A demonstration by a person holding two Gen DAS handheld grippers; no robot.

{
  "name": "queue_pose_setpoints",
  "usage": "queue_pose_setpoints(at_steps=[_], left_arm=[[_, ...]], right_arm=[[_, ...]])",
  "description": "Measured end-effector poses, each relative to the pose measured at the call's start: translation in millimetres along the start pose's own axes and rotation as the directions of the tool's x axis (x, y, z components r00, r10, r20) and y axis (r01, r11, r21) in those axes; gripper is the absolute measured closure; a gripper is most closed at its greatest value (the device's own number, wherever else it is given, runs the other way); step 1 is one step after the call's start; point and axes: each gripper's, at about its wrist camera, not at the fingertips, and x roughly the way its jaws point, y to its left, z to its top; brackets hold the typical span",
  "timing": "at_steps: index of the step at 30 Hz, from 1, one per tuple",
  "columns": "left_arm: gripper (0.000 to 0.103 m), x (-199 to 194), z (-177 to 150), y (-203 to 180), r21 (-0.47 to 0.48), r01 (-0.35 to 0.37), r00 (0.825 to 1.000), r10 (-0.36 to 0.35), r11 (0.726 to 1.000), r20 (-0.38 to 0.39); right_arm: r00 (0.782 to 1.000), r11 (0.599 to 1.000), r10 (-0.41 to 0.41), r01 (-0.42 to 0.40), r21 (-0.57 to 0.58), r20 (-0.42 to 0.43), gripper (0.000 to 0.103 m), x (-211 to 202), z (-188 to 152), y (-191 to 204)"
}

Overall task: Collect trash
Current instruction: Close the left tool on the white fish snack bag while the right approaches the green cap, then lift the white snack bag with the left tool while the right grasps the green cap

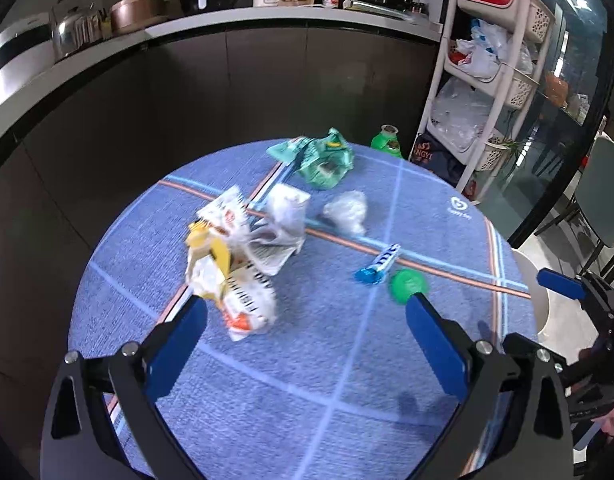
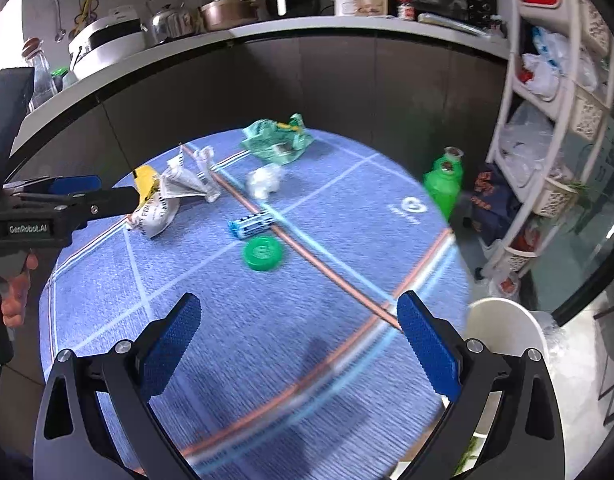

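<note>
Trash lies on a round table with a blue cloth (image 1: 307,392). My left gripper (image 1: 307,320) hangs open just in front of a crumpled white, yellow and orange wrapper pile (image 1: 235,268), its left fingertip close to the pile's near edge. Farther off are a green wrapper (image 1: 321,158), a clear plastic wad (image 1: 347,212), a blue candy wrapper (image 1: 377,269) and a green lid (image 1: 407,286). My right gripper (image 2: 301,332) is open and empty above the cloth, short of the green lid (image 2: 263,254) and blue wrapper (image 2: 249,226).
A white bin (image 2: 503,328) stands at the table's right edge. A green bottle (image 2: 443,184) sits on the floor beyond the table, beside a white basket rack (image 2: 547,128). A dark counter (image 2: 307,28) with kitchen appliances curves behind. A person's hand (image 2: 15,300) holds the left gripper.
</note>
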Motion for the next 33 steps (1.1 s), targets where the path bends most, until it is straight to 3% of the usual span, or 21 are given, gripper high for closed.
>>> queue_pose_setpoints(at_steps=[3, 8, 15, 16, 17, 19, 20, 21, 24, 27, 28, 29, 33], left_arm=[[0.004, 6.1, -2.6, 13.6, -0.012, 0.003, 1.000, -0.004, 1.000, -0.013], [0.006, 21.7, -4.8, 32.9, -0.024, 0.006, 0.999, -0.007, 1.000, -0.047], [0.014, 42.1, -1.9, 47.5, -0.044, 0.034, 0.997, -0.037, 0.998, -0.070], [0.014, 44.4, -1.5, 48.9, -0.046, 0.038, 0.997, -0.041, 0.998, -0.072], [0.014, 47.6, -1.0, 50.0, -0.047, 0.037, 0.996, -0.041, 0.998, -0.074], [0.017, 53.0, -0.2, 51.7, -0.050, 0.036, 0.996, -0.040, 0.998, -0.080], [0.019, 56.1, 0.6, 52.0, -0.052, 0.042, 0.995, -0.046, 0.998, -0.083], [0.023, 58.8, 1.3, 52.1, -0.055, 0.046, 0.995, -0.050, 0.997, -0.086], [0.027, 67.5, 2.3, 51.9, -0.061, 0.047, 0.993, -0.053, 0.997, -0.101], [0.044, 77.4, 3.0, 50.0, -0.061, 0.056, 0.990, -0.063, 0.997, -0.123], [0.048, 80.3, 3.1, 49.6, -0.063, 0.056, 0.989, -0.064, 0.996, -0.130], [0.050, 82.7, 3.0, 50.5, -0.065, 0.057, 0.989, -0.066, 0.996, -0.135], [0.049, 91.0, 1.1, 52.5, -0.076, 0.058, 0.987, -0.068, 0.995, -0.147]], right_arm=[[1.000, 1.000, 0.018, -0.018, -0.002, -0.022, 0.011, 18.9, 6.7, 7.1], [0.997, 1.000, 0.017, -0.017, -0.008, -0.074, 0.031, 55.5, 17.0, 12.7], [0.996, 0.999, -0.010, 0.006, -0.049, -0.093, 0.049, 83.8, 23.8, 20.4], [0.995, 0.998, -0.014, 0.008, -0.060, -0.094, 0.056, 85.9, 23.4, 22.5], [0.995, 0.997, -0.018, 0.011, -0.073, -0.097, 0.073, 87.3, 22.4, 24.1], [0.996, 0.996, -0.028, 0.020, -0.091, -0.088, 0.076, 85.9, 20.4, 26.3], [0.996, 0.995, -0.028, 0.020, -0.096, -0.086, 0.099, 84.9, 19.8, 27.0], [0.996, 0.995, -0.031, 0.022, -0.096, -0.084, 0.101, 83.1, 18.9, 27.1], [0.996, 0.996, -0.008, 0.000, -0.087, -0.084, 0.102, 77.6, 15.4, 25.5], [0.997, 0.997, 0.001, -0.007, -0.079, -0.078, 0.101, 75.9, 13.8, 21.8], [0.997, 0.998, 0.008, -0.014, -0.069, -0.081, 0.090, 76.7, 13.9, 19.9], [0.997, 0.998, 0.011, -0.016, -0.058, -0.081, 0.072, 77.3, 14.1, 17.9], [0.998, 0.997, -0.009, 0.003, -0.074, -0.068, 0.061, 81.4, 18.4, 17.6]])
